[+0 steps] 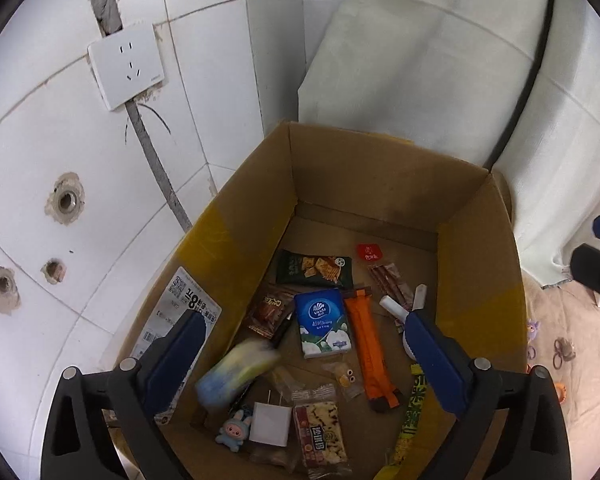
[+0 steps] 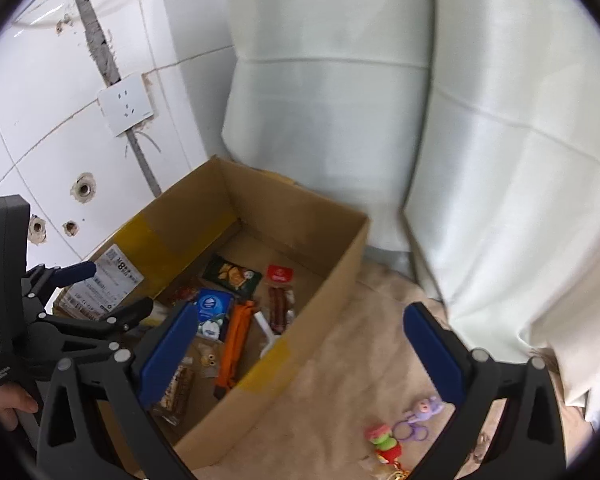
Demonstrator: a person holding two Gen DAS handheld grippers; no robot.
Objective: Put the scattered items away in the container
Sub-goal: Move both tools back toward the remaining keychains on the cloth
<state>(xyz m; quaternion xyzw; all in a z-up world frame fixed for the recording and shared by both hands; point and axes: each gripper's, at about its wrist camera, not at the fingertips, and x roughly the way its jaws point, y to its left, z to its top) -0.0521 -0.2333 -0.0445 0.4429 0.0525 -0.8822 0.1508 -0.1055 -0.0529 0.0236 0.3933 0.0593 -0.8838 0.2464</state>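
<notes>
Both the left gripper (image 1: 300,364) and right gripper (image 2: 300,354) gaped empty; a blurred yellow-blue packet (image 1: 236,372) was over the cardboard box (image 1: 384,168). Keychain toys (image 2: 404,432) remained outside on the beige cloth, risking snagged rings.

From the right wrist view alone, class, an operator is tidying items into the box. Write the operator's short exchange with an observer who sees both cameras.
Operator: Is the left gripper carrying anything?
Observer: No. The left gripper is open over the cardboard box, with nothing between its fingers.
Operator: My own finger hides the near part of the box. What is there?
Observer: A small blue bunny figure right beside a white plug block.
Operator: Anything else down there?
Observer: A yellow and blue packet, blurred, by the box's left wall.
</notes>
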